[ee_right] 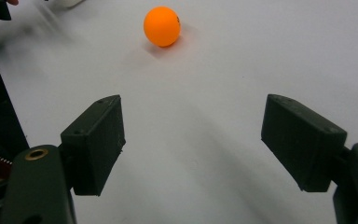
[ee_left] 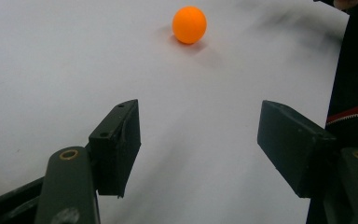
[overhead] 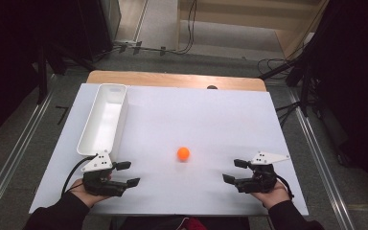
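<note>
An orange ball [overhead: 183, 153] rests on the white table top [overhead: 201, 115], about midway between the two grippers. My left gripper [overhead: 127, 173] lies near the front left edge, jaws open and pointing right, nothing between them. My right gripper [overhead: 235, 170] lies near the front right edge, jaws open and pointing left, also empty. From the left gripper view the orange ball [ee_left: 189, 24] sits well ahead of the left gripper [ee_left: 198, 140]. In the right gripper view the orange ball [ee_right: 162, 26] is likewise far beyond the right gripper [ee_right: 191, 144].
A long white tray [overhead: 104, 117] stands at the back left of the table, empty as far as I can see. The wooden table edge [overhead: 172, 79] shows behind the white sheet. Cables and stands are on the floor around.
</note>
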